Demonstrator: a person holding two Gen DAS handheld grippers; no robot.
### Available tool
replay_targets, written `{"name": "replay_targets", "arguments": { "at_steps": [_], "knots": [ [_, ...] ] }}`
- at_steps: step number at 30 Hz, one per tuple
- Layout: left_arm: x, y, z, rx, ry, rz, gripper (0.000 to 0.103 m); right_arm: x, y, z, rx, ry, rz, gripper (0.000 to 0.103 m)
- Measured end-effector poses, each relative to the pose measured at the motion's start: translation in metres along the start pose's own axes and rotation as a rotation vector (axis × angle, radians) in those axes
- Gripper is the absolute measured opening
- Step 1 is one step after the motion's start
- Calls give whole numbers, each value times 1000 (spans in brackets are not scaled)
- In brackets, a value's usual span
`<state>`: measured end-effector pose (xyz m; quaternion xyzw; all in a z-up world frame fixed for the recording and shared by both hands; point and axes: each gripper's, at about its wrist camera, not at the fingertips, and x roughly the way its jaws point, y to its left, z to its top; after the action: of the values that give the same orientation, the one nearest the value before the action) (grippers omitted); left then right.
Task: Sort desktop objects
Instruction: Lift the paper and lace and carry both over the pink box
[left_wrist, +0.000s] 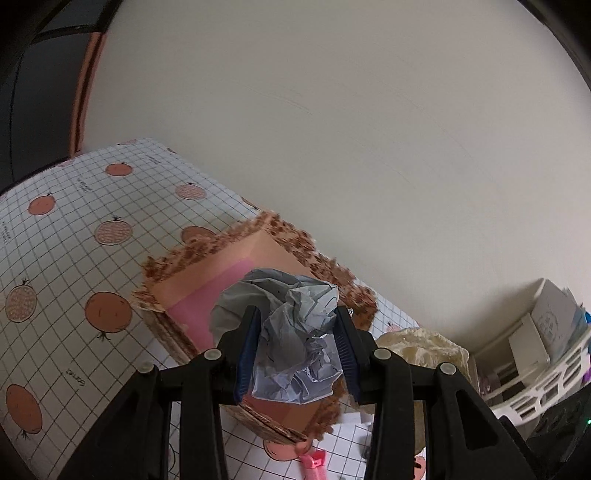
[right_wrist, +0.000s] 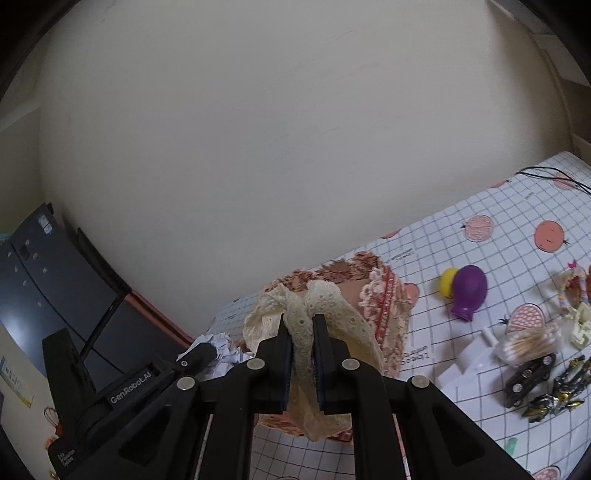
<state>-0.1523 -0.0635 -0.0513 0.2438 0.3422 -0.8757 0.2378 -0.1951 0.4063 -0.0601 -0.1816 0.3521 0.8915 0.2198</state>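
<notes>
Left jaws (left_wrist: 295, 354) clench crumpled paper (left_wrist: 291, 332) over the box (left_wrist: 207, 295); right jaws (right_wrist: 303, 354) clench lace (right_wrist: 325, 306).

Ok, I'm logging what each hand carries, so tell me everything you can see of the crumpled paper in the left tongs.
The crumpled paper is a pale blue-grey wad, creased all over, with faint dark marks. The left tongs are shut on it, blue pads pressing both sides. It is held in front of the patterned fabric box; whether it touches the box cannot be told.
</notes>
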Motion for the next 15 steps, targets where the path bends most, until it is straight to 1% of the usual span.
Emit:
{"name": "replay_targets", "arguments": {
  "at_steps": [8, 15],
  "knots": [
    [-7, 15, 7, -36, -44, 36, 42, 12, 16, -6, -50, 33, 2, 11],
    [2, 24, 8, -52, -23, 45, 43, 21, 18, -12, -95, 60, -26, 11]
  ]
}}
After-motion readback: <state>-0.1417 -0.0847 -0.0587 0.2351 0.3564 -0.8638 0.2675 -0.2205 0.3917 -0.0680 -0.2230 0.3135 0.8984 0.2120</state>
